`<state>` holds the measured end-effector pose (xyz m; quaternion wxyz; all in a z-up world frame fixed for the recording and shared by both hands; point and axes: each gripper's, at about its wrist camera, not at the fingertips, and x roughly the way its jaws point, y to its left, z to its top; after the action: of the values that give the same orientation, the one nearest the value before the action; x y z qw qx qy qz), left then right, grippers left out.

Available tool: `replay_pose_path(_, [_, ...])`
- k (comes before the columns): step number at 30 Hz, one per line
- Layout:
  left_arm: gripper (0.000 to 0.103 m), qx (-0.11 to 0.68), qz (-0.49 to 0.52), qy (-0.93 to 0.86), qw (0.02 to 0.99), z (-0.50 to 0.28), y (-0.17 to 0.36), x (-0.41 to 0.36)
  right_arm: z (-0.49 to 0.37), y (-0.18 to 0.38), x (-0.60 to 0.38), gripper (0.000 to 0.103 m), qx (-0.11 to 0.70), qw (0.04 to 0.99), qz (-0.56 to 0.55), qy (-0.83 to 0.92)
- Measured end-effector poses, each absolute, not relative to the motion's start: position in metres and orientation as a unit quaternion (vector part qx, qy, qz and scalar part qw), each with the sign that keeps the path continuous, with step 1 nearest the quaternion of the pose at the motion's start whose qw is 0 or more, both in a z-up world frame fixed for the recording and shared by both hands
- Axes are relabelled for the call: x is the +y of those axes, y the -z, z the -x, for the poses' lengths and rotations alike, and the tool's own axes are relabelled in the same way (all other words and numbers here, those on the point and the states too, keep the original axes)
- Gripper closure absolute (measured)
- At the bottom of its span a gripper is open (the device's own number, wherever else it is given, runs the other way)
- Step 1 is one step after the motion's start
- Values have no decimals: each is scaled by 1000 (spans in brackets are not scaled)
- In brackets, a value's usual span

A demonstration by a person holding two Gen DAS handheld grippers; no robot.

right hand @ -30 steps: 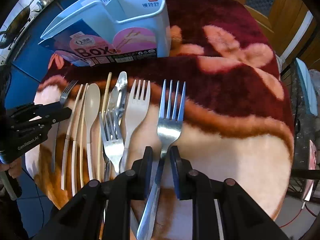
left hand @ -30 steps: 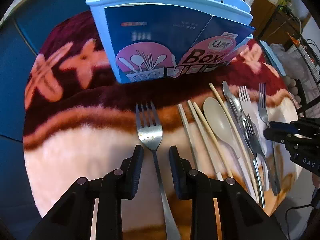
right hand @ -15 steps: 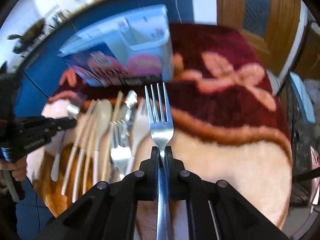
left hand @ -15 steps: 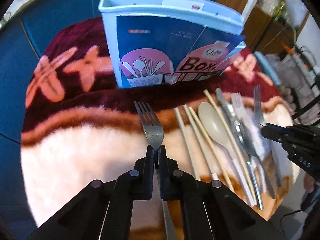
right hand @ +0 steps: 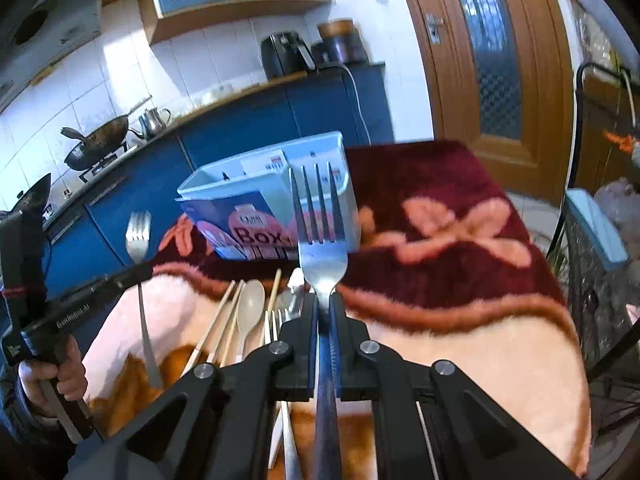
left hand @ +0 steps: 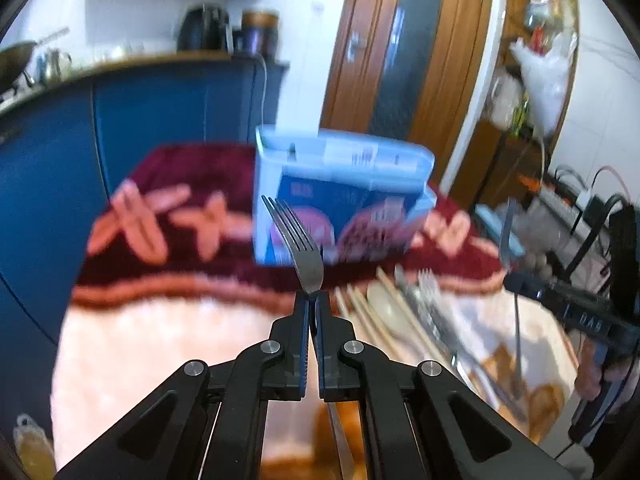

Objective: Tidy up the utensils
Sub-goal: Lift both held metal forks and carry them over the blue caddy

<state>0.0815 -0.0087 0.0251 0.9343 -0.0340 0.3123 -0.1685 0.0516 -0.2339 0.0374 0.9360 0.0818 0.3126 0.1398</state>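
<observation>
The left tool [left hand: 313,306] is squeezed tight on the neck of a metal fork [left hand: 298,244], and the fork is up in the air with its points tipped up. The right tool [right hand: 324,304] is squeezed tight on a second fork [right hand: 320,236], also up off the worktop [right hand: 460,364]. Below them, chopsticks [right hand: 218,320], a pale spoon [right hand: 250,308] and more forks lie side by side on the fluffy cloth. A light blue box [right hand: 264,184] stands behind them on the dark red part
</observation>
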Motion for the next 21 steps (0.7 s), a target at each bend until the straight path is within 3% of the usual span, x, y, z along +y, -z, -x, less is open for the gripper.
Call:
replay_pose_path(10, [102,204,47,159,965,-57,-91,19,-46,-53,-236,96,266,950,-84,-139])
replay_pose_path(21, [102,144,30,127,981,-71,-135,21,-44,-75,-237,96,235,959,-82,-134])
